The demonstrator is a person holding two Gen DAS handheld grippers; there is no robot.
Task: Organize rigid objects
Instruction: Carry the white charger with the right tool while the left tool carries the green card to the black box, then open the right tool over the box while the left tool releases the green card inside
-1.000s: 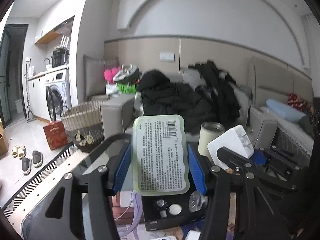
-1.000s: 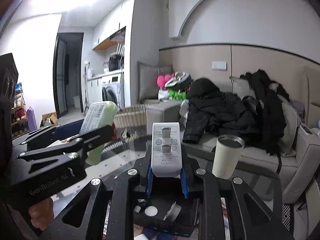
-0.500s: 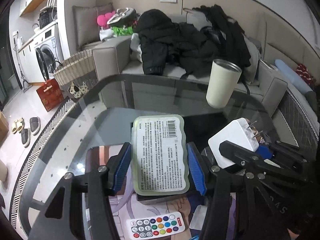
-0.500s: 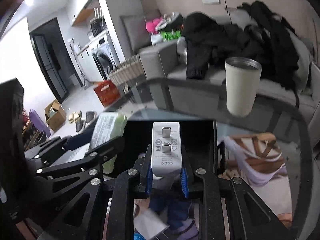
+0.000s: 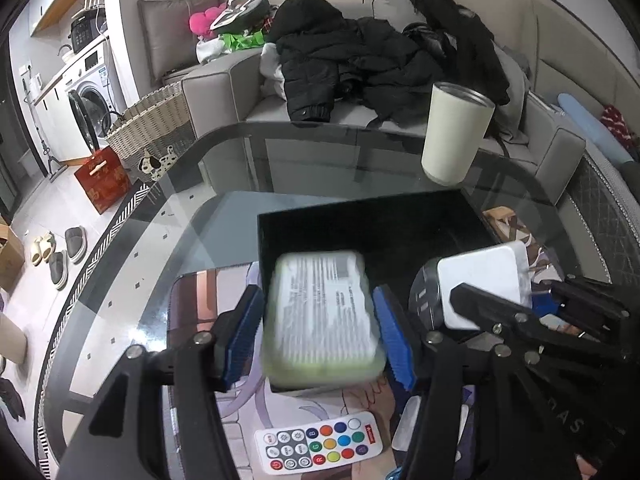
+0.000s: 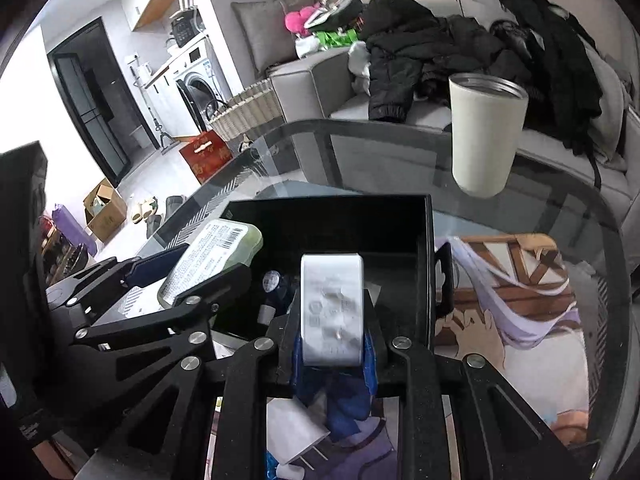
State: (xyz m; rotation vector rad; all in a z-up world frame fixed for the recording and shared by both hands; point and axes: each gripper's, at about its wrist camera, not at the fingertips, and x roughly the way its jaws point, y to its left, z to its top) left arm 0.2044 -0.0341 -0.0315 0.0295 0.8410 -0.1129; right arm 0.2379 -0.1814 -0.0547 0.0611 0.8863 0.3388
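Black, stiff storage box (image 5: 360, 224) fills mid-frame. Light, slick green plastic case (image 5: 324, 316) sits lower centre between the left gripper's (image 5: 320, 332) opening pads, seemingly dropping. Smaller white charger (image 6: 332, 308), best held by its flat sides, is clamped by the right gripper (image 6: 334, 360).

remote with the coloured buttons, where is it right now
In the left wrist view the remote lies on the printed mat at the bottom centre, nearer the camera than the black box and below the left gripper.

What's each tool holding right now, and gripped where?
Left tool: opening; green case between, pads off. Right tool: white charger, by its side faces.
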